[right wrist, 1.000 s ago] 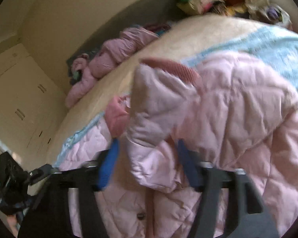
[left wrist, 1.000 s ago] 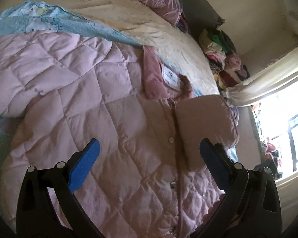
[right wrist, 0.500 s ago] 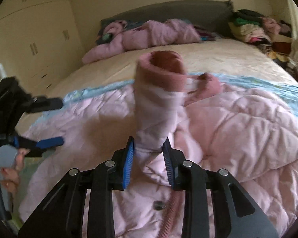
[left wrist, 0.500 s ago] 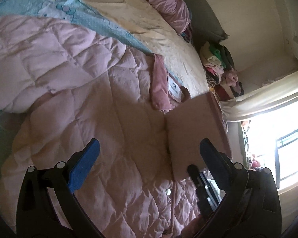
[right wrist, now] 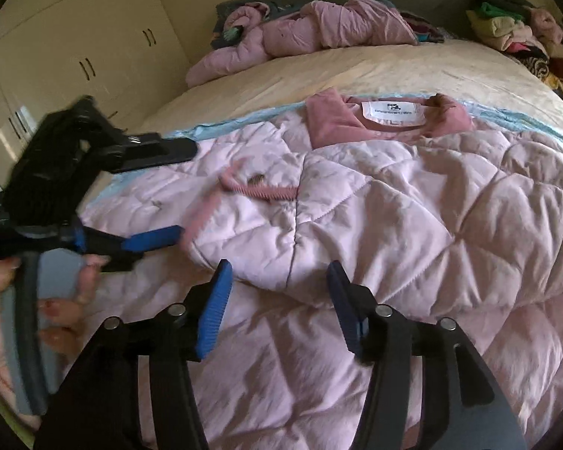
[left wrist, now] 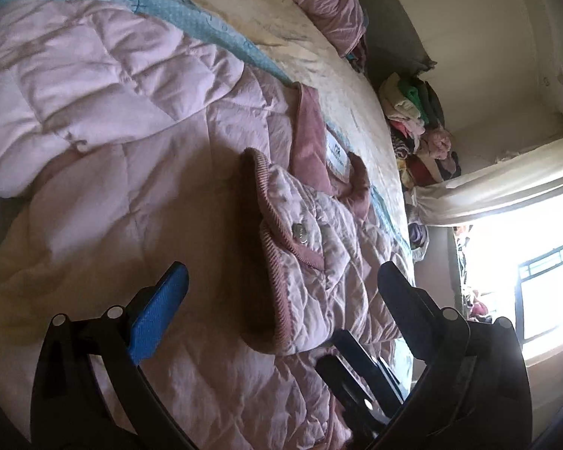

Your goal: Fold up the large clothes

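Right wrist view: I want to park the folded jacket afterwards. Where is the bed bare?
A bare cream sheet stretch lies between the jacket collar and the crumpled pink clothes by the headboard. The right corner is crowded with a clothes pile.

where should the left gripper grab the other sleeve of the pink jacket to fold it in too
Probably the far end of the sleeve, near its cuff, though the cuff itself is out of view. The sleeve lies spread out flat to the left of the jacket body, so come in low from the outer left side with the open left gripper and pinch across its width.
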`<state>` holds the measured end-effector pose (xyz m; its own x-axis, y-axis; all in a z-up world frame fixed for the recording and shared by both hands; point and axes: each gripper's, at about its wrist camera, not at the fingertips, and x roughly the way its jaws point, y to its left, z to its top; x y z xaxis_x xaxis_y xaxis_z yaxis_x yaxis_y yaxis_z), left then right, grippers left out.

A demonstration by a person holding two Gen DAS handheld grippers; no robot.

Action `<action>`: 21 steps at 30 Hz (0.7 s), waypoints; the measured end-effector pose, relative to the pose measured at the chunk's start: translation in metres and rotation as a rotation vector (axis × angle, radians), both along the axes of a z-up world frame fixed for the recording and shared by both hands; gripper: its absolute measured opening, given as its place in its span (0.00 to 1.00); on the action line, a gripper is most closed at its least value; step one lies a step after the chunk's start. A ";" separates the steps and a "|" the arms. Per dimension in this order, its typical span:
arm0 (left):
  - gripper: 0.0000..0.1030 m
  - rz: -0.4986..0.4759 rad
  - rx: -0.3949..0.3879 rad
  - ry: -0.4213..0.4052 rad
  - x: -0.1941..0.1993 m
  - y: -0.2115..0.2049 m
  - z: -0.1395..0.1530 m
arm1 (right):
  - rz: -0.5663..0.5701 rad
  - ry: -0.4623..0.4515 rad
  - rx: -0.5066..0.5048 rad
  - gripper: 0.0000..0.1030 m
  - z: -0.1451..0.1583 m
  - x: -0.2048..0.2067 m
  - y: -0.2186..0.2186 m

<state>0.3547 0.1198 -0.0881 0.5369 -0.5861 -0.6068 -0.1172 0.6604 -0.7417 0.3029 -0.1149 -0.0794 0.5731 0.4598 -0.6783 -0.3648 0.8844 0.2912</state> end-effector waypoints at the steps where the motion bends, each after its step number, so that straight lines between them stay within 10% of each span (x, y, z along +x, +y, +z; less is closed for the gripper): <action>1: 0.92 -0.007 0.009 0.002 0.001 -0.002 -0.002 | -0.006 0.000 0.007 0.51 0.002 -0.003 -0.004; 8: 0.88 -0.066 0.017 -0.029 0.005 -0.024 -0.009 | -0.083 -0.009 0.071 0.51 0.021 -0.026 -0.044; 11: 0.68 -0.087 0.075 -0.046 0.007 -0.042 -0.008 | -0.114 -0.016 0.078 0.51 0.027 -0.036 -0.062; 14: 0.14 -0.096 0.196 -0.061 0.011 -0.056 -0.007 | -0.124 -0.002 0.062 0.51 0.030 -0.043 -0.079; 21: 0.06 -0.065 0.213 -0.205 0.011 -0.044 0.030 | -0.239 -0.037 -0.013 0.51 0.047 -0.057 -0.130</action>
